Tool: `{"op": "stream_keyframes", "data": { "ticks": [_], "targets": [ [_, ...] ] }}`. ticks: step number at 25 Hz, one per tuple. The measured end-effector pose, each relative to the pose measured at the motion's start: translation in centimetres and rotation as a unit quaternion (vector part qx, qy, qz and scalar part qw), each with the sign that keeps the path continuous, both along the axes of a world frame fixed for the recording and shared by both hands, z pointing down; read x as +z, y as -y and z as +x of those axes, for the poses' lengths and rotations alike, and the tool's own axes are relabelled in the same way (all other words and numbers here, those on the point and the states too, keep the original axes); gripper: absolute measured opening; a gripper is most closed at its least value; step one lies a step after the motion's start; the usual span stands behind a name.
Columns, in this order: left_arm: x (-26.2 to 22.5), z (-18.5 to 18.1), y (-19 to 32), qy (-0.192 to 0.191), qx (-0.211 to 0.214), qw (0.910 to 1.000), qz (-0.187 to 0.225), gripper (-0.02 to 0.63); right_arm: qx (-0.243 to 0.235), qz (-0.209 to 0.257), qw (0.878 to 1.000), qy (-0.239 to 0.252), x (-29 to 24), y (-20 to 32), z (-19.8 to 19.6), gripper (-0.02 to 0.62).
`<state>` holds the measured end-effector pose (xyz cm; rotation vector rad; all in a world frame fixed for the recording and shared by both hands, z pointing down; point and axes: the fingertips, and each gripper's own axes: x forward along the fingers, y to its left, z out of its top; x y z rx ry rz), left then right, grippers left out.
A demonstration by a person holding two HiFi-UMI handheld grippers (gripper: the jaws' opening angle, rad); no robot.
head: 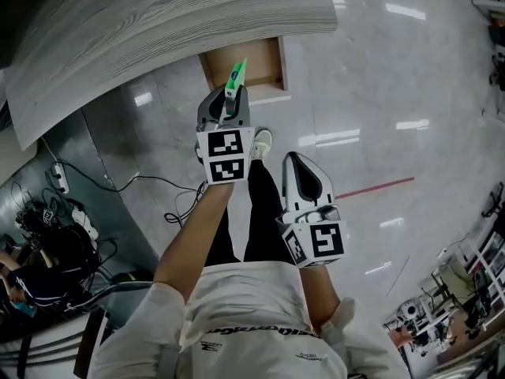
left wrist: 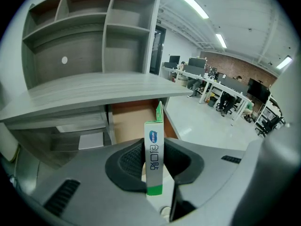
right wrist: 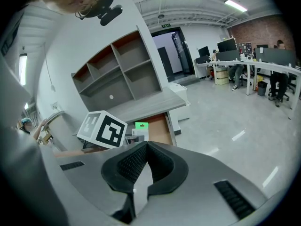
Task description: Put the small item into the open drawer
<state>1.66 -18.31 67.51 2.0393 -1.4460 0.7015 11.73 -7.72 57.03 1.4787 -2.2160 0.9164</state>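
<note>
A small white box with a green hang tab (head: 236, 78) stands upright between the jaws of my left gripper (head: 230, 101), which is shut on it. In the left gripper view the box (left wrist: 154, 161) rises ahead of the pads, in line with the open drawer (left wrist: 133, 121). The drawer (head: 264, 61), brown inside, juts out from under the desk top, and the box hangs just above its front. My right gripper (head: 293, 163) hangs lower and to the right, over the floor. Its jaws (right wrist: 146, 144) are shut with nothing between them. The right gripper view also catches the box's green tab (right wrist: 141, 125).
A grey wood desk top (head: 158, 30) covers the drawer's back, with a shelf unit (left wrist: 89, 36) on it. My legs and a shoe (head: 261, 142) are below the grippers. Cables and a power strip (head: 61, 181) lie at left. Office desks (left wrist: 221, 86) stand far right.
</note>
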Motion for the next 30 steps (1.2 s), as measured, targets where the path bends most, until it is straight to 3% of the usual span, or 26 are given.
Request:
{"op": "stream_keyframes", "data": {
  "ticks": [30],
  "targets": [
    [6.7,0.2,2.0,0.018,-0.035,0.9968,-0.070,0.100,0.005,-0.023,1.000,0.014,1.9,-0.1,0.2,0.032]
  ]
}}
